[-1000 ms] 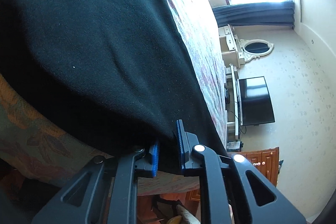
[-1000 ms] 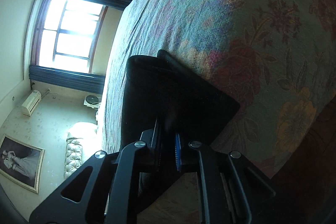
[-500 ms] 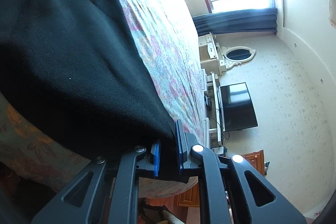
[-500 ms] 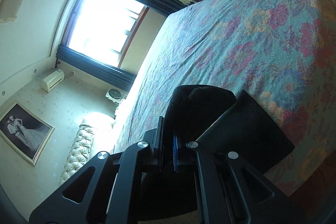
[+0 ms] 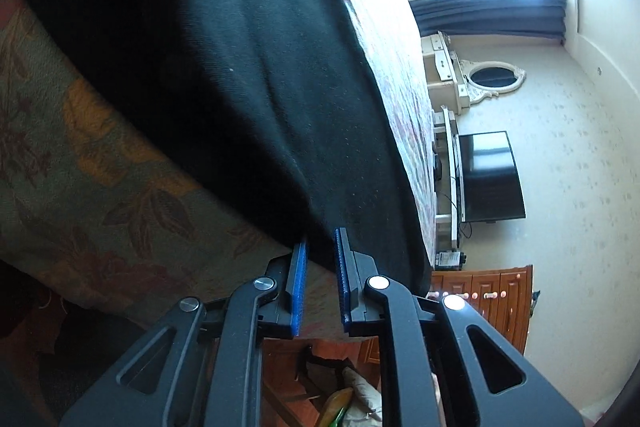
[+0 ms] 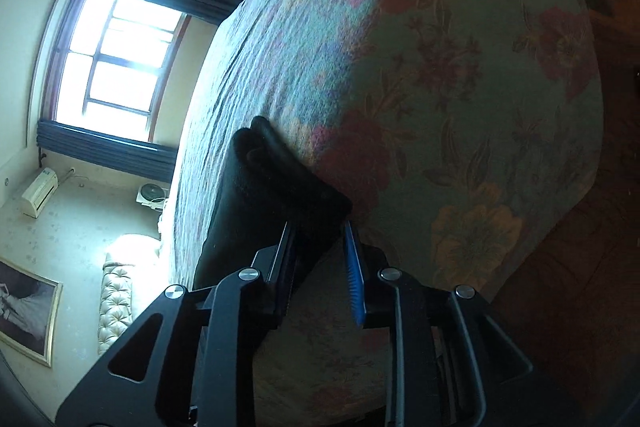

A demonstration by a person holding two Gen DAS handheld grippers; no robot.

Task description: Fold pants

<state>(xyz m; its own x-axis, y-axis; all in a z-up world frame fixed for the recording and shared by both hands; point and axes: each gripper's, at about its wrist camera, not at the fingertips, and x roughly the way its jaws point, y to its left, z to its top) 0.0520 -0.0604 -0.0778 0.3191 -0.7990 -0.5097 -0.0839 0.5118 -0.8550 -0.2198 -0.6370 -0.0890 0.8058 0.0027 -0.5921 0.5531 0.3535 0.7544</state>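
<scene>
The black pants (image 5: 248, 75) are seen lying folded on the floral bed (image 6: 460, 115) near its edge, their long axis running away from both wrist cameras toward the window side. The near corner on each side sits just ahead of, and partly between, spread jaws: the left hand-held gripper (image 5: 320, 281) and the right hand-held gripper (image 6: 320, 267) are both parted, nothing being pinched. Neither is judged clearly nearer.

The black pants (image 5: 248, 75) lie folded in layers on the floral bedspread (image 5: 104, 187), a thick dark fabric. Their near edge sits just ahead of the left claw (image 5: 320, 267); a rolled corner reaches between the right claw (image 6: 320, 251) tips.
</scene>
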